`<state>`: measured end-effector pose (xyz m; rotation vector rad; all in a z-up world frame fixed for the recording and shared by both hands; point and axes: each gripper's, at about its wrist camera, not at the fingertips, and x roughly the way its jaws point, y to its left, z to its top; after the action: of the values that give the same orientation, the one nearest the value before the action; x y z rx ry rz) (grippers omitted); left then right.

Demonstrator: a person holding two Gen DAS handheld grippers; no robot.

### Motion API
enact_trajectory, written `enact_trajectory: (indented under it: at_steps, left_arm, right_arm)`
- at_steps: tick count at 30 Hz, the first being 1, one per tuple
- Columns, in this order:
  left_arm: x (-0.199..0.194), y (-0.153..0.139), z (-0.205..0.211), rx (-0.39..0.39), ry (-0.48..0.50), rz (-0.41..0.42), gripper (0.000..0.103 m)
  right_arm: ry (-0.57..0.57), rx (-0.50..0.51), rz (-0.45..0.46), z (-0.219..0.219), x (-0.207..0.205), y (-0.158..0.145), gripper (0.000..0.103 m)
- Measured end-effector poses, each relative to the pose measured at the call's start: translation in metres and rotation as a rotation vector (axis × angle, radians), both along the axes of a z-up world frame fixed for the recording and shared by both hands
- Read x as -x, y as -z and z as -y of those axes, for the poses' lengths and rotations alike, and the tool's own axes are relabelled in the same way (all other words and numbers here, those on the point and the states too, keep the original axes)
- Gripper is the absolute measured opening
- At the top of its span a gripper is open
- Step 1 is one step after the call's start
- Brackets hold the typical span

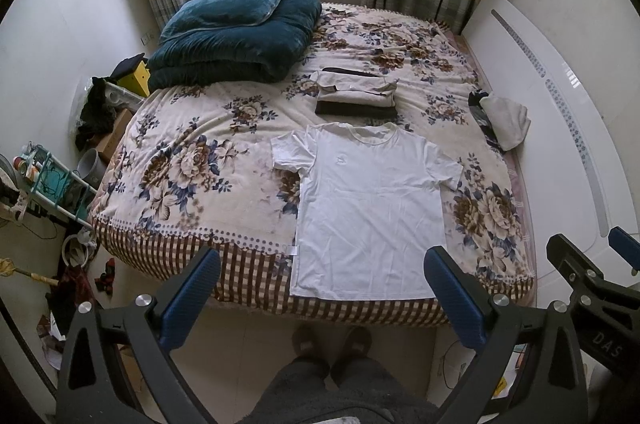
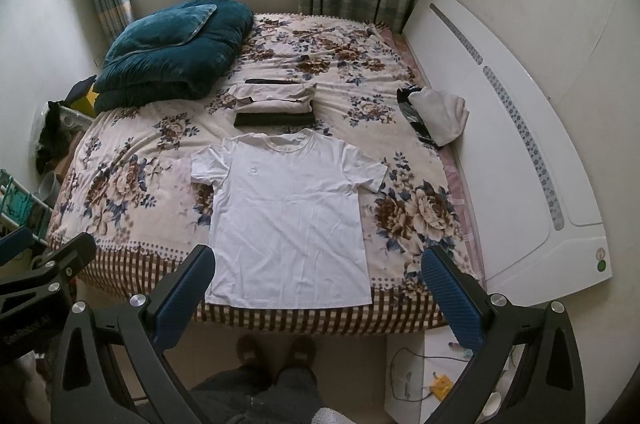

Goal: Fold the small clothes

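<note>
A white shirt [image 1: 368, 212] lies flat on the bed [image 1: 192, 164], hem at the near edge, collar toward a folded stack [image 1: 356, 92]. The left view alone shows floor clutter [image 1: 72, 276] left of the bed; the right view alone shows a white box [image 2: 416, 376] by its near right corner. Left gripper [image 1: 324, 300] and right gripper [image 2: 320, 298] both gape wide and empty, above the floor just short of the shirt's hem.

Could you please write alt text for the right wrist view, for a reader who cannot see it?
A white T-shirt lies spread flat, unfolded, at the near edge of a floral-covered bed, with the open right hand-held gripper held above the floor in front of it. Beyond the shirt sits a stack of folded clothes, and a teal quilt lies at the far left.
</note>
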<state>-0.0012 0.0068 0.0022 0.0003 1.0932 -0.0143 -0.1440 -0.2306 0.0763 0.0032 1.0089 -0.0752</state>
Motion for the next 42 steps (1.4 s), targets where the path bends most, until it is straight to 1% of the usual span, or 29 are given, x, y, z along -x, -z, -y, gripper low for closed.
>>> enact_trajectory:
  at_steps: [42]
  left_arm:
    - [0.0046, -0.003, -0.0032, 0.006, -0.001, 0.01, 0.103]
  right_arm:
    - [-0.001, 0.009, 0.005, -0.0032, 0.003, -0.0023, 0.103]
